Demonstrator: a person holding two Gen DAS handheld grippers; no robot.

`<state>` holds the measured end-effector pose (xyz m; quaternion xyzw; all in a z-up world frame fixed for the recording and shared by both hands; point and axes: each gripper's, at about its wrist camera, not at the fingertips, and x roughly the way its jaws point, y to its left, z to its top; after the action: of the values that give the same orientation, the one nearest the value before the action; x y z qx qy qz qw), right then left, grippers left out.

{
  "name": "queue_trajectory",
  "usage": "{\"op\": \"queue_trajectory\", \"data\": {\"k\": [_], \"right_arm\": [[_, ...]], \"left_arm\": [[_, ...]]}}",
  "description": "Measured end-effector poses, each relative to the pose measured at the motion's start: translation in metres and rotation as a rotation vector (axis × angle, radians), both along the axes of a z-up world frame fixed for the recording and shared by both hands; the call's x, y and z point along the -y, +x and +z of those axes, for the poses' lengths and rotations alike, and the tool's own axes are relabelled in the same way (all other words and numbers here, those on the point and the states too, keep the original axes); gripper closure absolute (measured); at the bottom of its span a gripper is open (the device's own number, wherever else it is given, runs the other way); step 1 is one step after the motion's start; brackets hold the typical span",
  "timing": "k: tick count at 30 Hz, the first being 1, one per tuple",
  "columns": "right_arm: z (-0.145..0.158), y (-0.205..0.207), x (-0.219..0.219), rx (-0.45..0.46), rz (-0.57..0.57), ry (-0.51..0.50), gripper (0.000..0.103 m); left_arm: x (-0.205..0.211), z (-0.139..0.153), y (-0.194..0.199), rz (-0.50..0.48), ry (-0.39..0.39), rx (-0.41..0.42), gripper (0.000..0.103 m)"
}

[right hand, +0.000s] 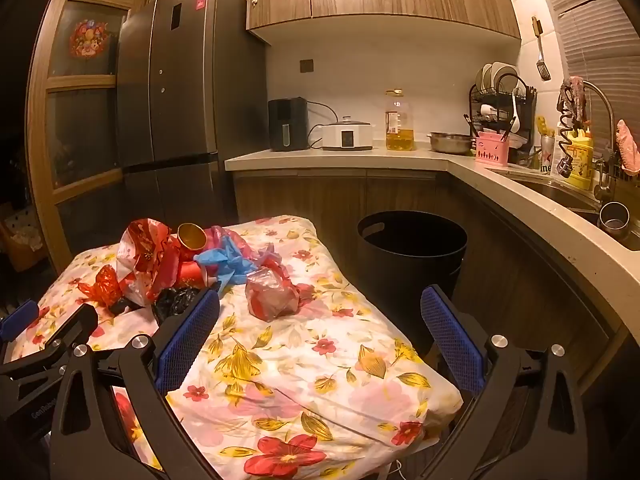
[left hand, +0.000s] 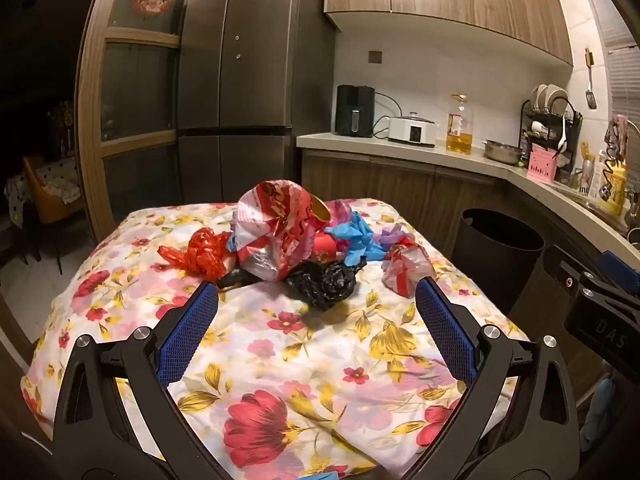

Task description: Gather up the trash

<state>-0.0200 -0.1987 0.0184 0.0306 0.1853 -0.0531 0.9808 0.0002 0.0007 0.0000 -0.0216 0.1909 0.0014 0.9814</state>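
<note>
Readable text is scarce: "DAS" on the black body of the right claw (left hand: 600, 280) where it shows at the edge of the left wrist view, partial "GenRobo…" on the left claw (right hand: 24, 332) body in the right view, and "ine" on a can (right hand: 546, 152) by the sink. Print on the big red-and-white plastic bag (left hand: 276, 228) is too blurred to read.

Trash sits in a heap on the far half of the tabletop (left hand: 304, 360), which is covered w/ a wrinkled floral cloth: crinkly red bag (left hand: 202, 256), blue glove (left hand: 356, 240), crumpled black bag (left hand: 326, 284), gold-lined red cup (right hand: 192, 238), and a clear wrapped red bundle (right hand: 272, 296) lying apart, nearer the bin side.

Round black bin (right hand: 412, 248) w/ cut-out handle stands on the floor just past the tabletop's right edge, below the counter (right hand: 400, 160).

Left claw (left hand: 316, 308): jaws wide apart, nothing between, blue ribbed pads (left hand: 188, 336); black bag lies just ahead. Right claw (right hand: 320, 312): also wide apart, empty.

Behind: dark steel fridge (left hand: 240, 80), oil bottle (right hand: 399, 124), dish rack (right hand: 500, 112).
</note>
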Motion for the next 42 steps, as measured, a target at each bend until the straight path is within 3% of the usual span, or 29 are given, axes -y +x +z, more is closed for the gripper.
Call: {"op": "queue_trajectory", "data": {"k": [42], "right_arm": [[0.005, -0.004, 0.004, 0.017, -0.007, 0.005, 0.005]], "left_arm": [[0.002, 0.003, 0.000, -0.004, -0.006, 0.003, 0.006]]}}
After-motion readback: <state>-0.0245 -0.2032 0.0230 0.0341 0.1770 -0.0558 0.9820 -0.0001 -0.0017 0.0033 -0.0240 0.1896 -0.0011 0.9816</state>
